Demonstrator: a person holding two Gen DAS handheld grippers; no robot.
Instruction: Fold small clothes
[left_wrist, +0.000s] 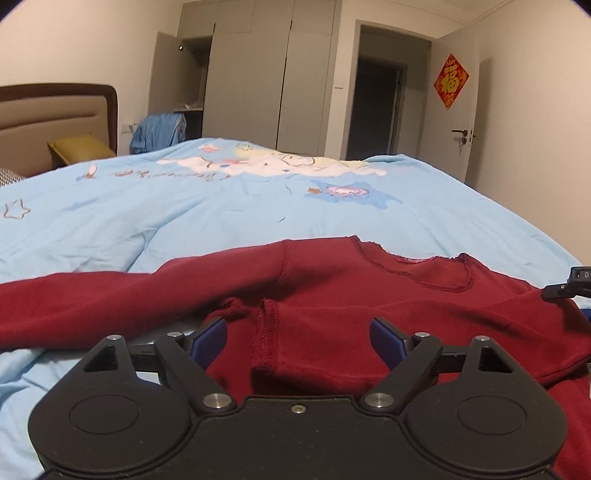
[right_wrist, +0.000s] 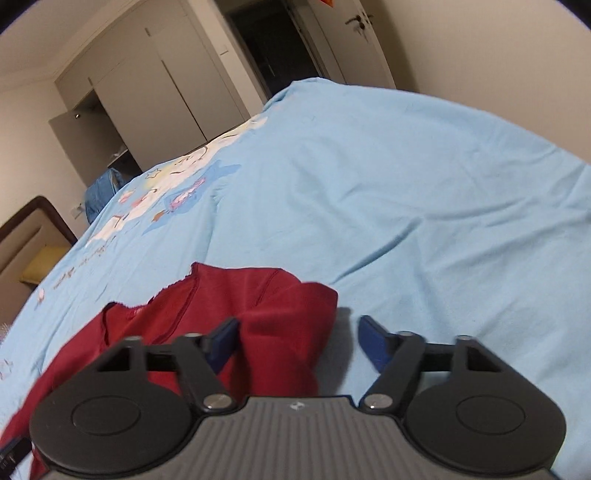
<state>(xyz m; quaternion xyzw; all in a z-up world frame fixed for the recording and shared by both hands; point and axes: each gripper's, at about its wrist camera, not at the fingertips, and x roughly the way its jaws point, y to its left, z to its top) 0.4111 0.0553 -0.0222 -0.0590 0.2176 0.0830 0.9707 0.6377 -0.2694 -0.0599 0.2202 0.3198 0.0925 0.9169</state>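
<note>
A dark red top (left_wrist: 332, 295) lies on a bed with a light blue cover (left_wrist: 184, 206). The cover has cartoon pictures on it. One long sleeve of the top stretches far out to the left side in the left wrist view. The neck hole points away toward the far side of the bed.

The left gripper (left_wrist: 297, 341) is low over the top. Its blue fingers (left_wrist: 212, 339) are spread wide, and a bunched fold with a seam sits between them. They do not pinch it.

The right gripper (right_wrist: 298, 341) is at the other side of the top. Its fingers (right_wrist: 373, 345) are spread wide too. A puffed-up lump of red cloth sits by the left finger, and the right finger is over bare blue cover. Nothing is held.

Behind the bed stand a big grey wardrobe (left_wrist: 258, 81) and an open white door (left_wrist: 458, 103) with a red paper sign (left_wrist: 450, 81) on it.
</note>
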